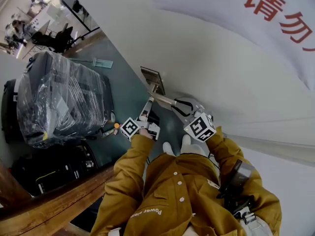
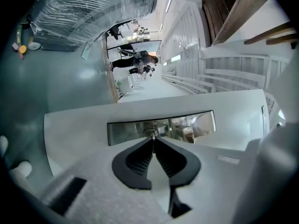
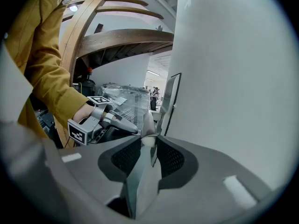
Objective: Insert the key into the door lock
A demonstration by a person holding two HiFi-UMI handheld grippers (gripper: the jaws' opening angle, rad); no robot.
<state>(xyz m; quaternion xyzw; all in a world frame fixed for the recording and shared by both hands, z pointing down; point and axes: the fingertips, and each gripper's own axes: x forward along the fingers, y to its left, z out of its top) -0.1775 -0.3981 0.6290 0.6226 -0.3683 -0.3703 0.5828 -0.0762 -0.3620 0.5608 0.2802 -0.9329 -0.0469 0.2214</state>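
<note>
Left tongs [image 2: 153, 140]: pressed almost together, pinching the key [image 2: 152, 146] between the pad tips. The grip sits at the very tips so that the blade projects forward, clear of the pads. This is judged to leave the blade free to enter the lock.

The key shows edge-on as a thin strip. Its long axis runs along the line of these tongs, about level, with the tip forward toward the lock plate [image 2: 187, 124]. The plate is a long, shiny metal strip set in the white door [image 2: 74, 125], and its long axis lies crosswise to the key. The key tip stands at a small oval fitting [image 2: 150, 133] left of the plate's middle, which is taken to be the keyhole. Whether the tip has entered it cannot be told.

Right tongs [image 3: 150, 143]: partly spread and clamped on the handle [image 3: 141, 176], a grey metal lever that fills the gap between the pads. This hold is judged to steady the door so that it does not swing when the key is pressed in. The lever runs along the line of these tongs, which slope slightly downward.

In the head view, the left tongs point at the plate and the right tongs hold the lever just beside it.
</note>
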